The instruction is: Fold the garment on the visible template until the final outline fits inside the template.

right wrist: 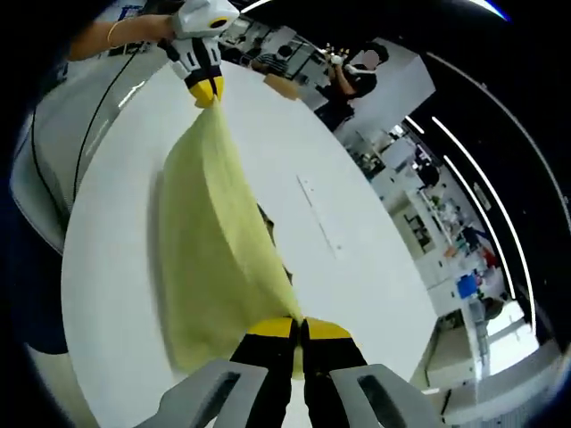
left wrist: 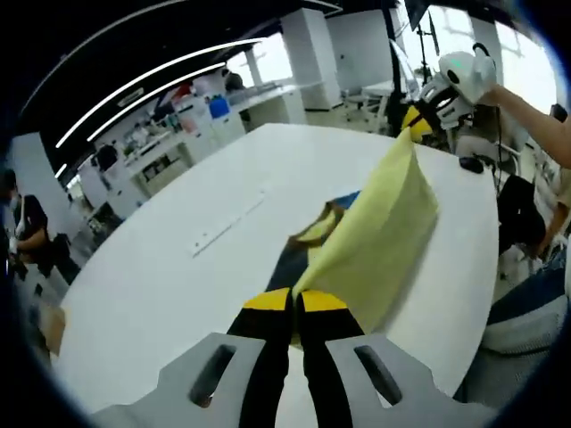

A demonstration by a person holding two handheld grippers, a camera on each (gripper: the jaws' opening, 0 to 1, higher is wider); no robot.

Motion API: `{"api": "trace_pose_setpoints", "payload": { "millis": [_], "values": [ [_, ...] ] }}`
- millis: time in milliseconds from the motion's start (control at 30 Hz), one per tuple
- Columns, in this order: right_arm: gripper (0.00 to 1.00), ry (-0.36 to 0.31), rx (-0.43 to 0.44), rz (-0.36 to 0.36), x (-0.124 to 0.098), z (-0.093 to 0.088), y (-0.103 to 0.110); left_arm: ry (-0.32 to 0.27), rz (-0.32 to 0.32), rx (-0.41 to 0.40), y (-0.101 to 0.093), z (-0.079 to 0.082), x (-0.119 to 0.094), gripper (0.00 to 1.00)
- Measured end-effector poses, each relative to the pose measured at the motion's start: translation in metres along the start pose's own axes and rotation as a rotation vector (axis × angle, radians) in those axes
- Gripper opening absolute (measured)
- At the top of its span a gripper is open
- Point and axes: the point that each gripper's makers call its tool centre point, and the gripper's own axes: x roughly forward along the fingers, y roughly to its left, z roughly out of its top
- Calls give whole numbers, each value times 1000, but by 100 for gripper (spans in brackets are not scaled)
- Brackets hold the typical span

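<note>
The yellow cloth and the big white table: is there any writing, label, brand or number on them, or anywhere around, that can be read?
None can be read.
yellow garment: plain, no print or tag showing.
white table: no readable marks; a pale strip lies on it, too blurred to tell whether it bears writing.
Background shelves: boxes and containers, too small and blurred to read.
Left tool and right tool: no lettering visible.

Views seemingly face each other across the garment (left wrist: pixel 379 234).

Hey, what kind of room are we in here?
Probably an open-plan lab or workshop: a large white table, cluttered workbenches along the wall, and long ceiling strip lights.
</note>
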Motion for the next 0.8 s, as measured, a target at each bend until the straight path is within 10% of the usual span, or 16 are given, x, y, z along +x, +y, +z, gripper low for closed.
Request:
{"api": "trace_pose_setpoints", "payload": {
  "millis": [800],
  "values": [
    [0, 108, 141, -42, 92, -38, -10, 72, 47, -57, 34, -34, 96, 0]
  ]
}}
